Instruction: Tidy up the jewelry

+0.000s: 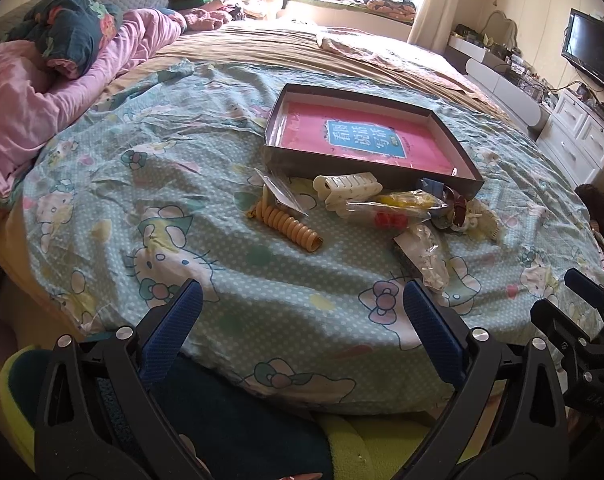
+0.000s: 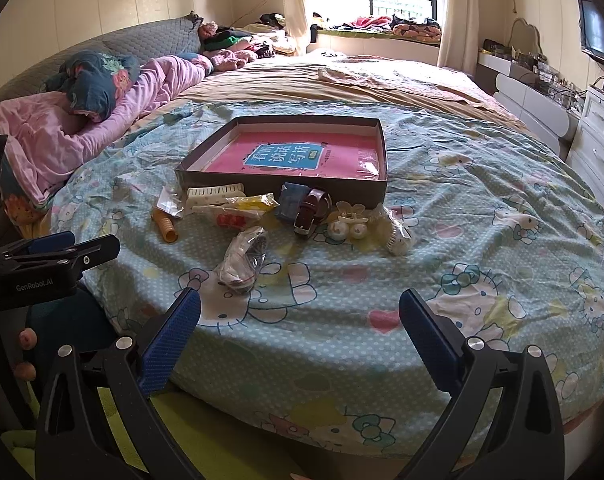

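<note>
A shallow dark box (image 1: 369,170) (image 2: 262,184) with a pink book inside lies on the bed. In front of it lies a pile of accessories: an orange spiral hair tie (image 1: 288,226) (image 2: 166,227), a white claw clip (image 1: 347,190) (image 2: 214,193), yellow and red items in clear bags (image 1: 397,208) (image 2: 242,208), a brown strap (image 2: 311,210), pearl clips (image 2: 347,228) and a clear bag of jewelry (image 1: 423,256) (image 2: 244,260). My left gripper (image 1: 302,300) and right gripper (image 2: 300,308) are both open and empty, near the bed's front edge, short of the pile.
The bed has a Hello Kitty sheet (image 2: 461,240). Pink bedding and pillows (image 1: 42,92) lie at the left. White drawers (image 1: 581,136) and a TV (image 1: 593,52) stand at the right. The right gripper shows at the left wrist view's right edge (image 1: 581,320).
</note>
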Motion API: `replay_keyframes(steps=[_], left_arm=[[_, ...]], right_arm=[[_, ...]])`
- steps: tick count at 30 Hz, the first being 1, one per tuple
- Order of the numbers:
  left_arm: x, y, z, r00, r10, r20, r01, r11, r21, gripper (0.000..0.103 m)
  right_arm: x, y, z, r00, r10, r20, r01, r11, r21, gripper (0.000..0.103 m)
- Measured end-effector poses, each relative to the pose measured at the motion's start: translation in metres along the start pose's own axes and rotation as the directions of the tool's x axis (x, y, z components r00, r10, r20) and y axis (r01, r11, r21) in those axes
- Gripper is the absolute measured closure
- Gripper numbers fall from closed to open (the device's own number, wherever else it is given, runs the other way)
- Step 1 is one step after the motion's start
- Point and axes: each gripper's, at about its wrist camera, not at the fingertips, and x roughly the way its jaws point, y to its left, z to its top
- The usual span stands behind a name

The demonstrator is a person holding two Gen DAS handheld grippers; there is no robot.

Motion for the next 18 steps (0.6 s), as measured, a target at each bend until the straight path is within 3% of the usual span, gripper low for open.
replay_keyframes(steps=[18], left_arm=[[0.0001, 0.0021, 0.0004, 1.0, -0.001, -0.001, 0.001, 1.0, -0.002, 0.009]], right_arm=[[0.0052, -0.0008, 0.0013, 1.0, 0.015, -0.001, -0.015, 1.0, 0.009, 0.004]])
